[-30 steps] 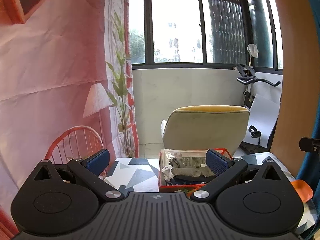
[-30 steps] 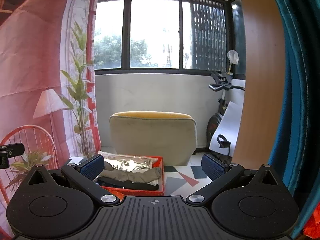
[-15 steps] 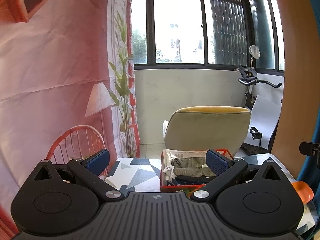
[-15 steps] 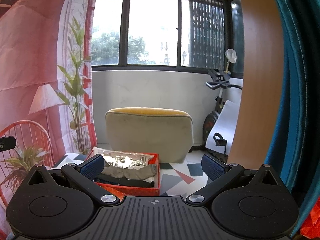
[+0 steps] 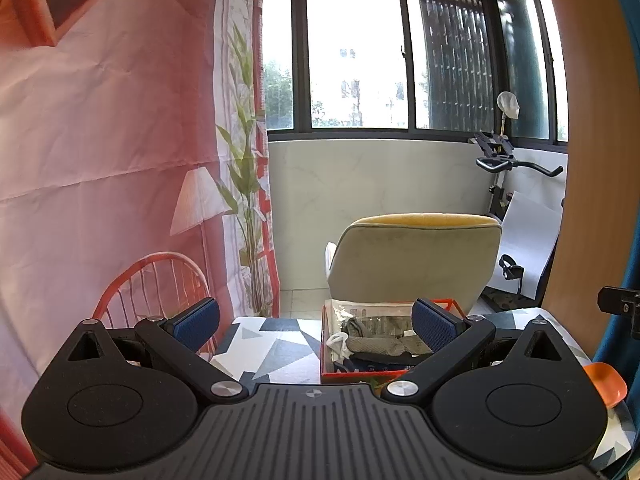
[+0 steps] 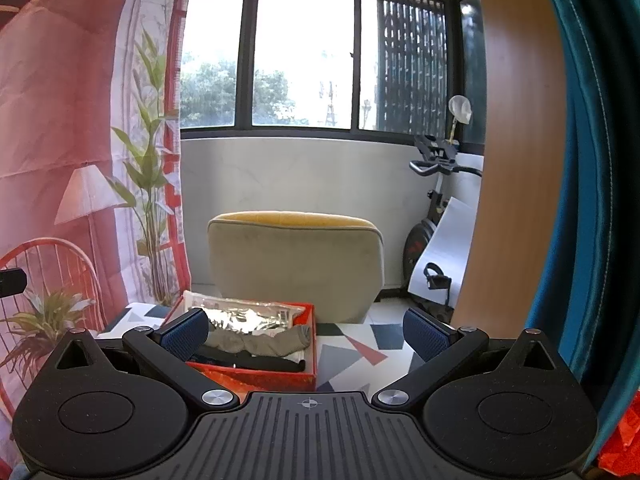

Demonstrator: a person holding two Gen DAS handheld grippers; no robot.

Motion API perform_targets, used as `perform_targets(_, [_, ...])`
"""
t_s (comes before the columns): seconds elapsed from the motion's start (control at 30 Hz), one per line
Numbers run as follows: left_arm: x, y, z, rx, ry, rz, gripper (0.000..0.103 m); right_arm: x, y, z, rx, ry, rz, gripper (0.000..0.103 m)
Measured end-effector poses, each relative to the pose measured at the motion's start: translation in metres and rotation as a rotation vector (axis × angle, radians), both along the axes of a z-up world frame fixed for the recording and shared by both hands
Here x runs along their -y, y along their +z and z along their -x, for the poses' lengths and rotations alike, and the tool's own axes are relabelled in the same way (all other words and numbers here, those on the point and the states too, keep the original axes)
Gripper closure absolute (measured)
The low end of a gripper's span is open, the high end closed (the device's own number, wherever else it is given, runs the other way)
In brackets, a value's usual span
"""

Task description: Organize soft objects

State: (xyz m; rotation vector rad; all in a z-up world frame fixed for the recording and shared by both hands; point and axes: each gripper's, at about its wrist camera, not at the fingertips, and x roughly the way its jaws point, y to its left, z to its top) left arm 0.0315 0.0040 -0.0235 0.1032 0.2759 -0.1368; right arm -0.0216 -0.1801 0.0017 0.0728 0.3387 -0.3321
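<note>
Holding both tools level above the near edge of a table (image 5: 276, 354) covered in a grey, white and dark triangle pattern. Left gripper (image 5: 316, 322): jaws spread wide, blue pads (image 5: 196, 322) well apart, nothing between them. Right gripper (image 6: 306, 330): likewise wide, empty.

On the table, an orange-red box (image 6: 260, 378), open-topped. From the left wrist view it sits to the right of centre, partly behind the right-hand pad; from the right wrist view it sits left of centre, partly behind the left-hand pad. So the box lies between the two tools, a little beyond them.

Inside the box: a grey sock (image 6: 262, 342) lying across the top, rumpled; a black soft item (image 6: 256, 362) under it along the near side; a crinkled silvery packet (image 6: 250, 316) leaning at the far side. A bit of white fabric (image 5: 338, 340) shows at the box's left end. Neither tool touches the box or its contents.

Far right on the table, an orange scoop-shaped thing (image 5: 604, 384), only part seen.

Beyond the table: a beige chair with a yellow top edge (image 6: 296, 264), back turned to us. Left, a printed pink backdrop (image 5: 100, 160) with lamp and plant. Right, a wooden panel (image 6: 516, 140) and teal curtain (image 6: 584, 200). Farther, an exercise bike (image 6: 434, 216) by the low wall, and windows (image 6: 304, 56) above.
</note>
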Motion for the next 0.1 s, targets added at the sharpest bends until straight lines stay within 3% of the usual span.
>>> perform_targets(0.1, [-0.0001, 0.0002, 0.0005, 0.001, -0.006, 0.003, 0.0, 0.0004, -0.0001, -0.0005, -0.002, 0.0, 0.002, 0.0])
